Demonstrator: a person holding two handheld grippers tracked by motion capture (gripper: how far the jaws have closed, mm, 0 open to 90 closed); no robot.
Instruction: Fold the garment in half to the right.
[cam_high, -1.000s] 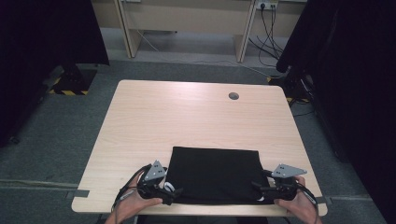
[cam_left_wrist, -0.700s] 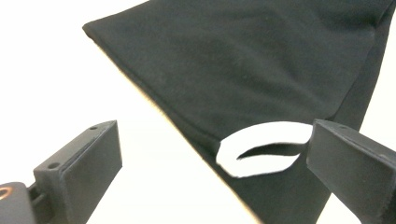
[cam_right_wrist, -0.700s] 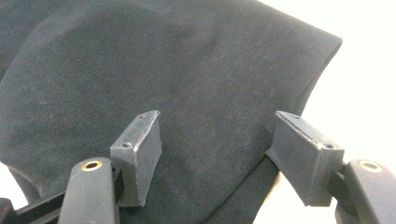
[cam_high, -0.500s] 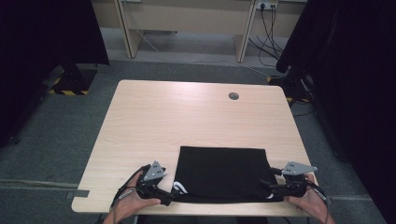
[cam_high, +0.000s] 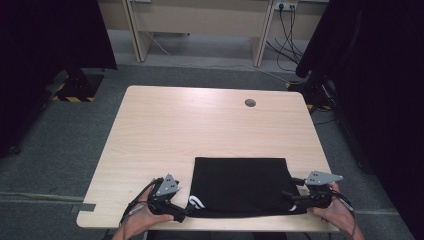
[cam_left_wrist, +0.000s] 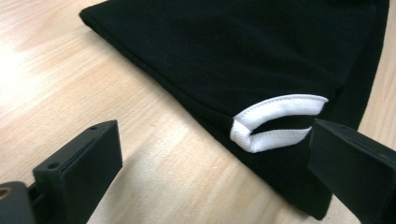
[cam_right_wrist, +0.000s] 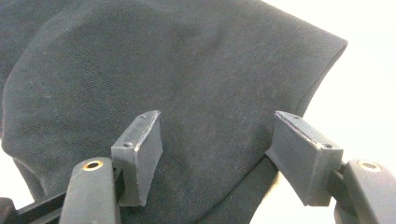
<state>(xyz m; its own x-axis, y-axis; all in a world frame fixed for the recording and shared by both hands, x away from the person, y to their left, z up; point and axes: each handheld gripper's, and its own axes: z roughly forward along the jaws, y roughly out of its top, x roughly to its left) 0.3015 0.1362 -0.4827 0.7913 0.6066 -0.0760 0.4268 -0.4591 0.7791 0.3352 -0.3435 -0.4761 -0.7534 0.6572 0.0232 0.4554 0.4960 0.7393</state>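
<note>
Counter (cam_high: 200, 130), light wood. Black cloth (cam_high: 240, 185), folded flat at the near edge, right of centre. Left claw (cam_high: 181, 216), spread, at the cloth's near left corner beside its white loop (cam_left_wrist: 275, 122). Right claw (cam_high: 292, 197), spread, over the cloth's near right corner.

My left gripper (cam_left_wrist: 210, 172) sits low over the tabletop (cam_left_wrist: 70, 84), jaws spread wide. Between them lies the near edge of the black cloth (cam_left_wrist: 243, 51); its white loop (cam_left_wrist: 275, 122) sits just beside one jaw.
</note>
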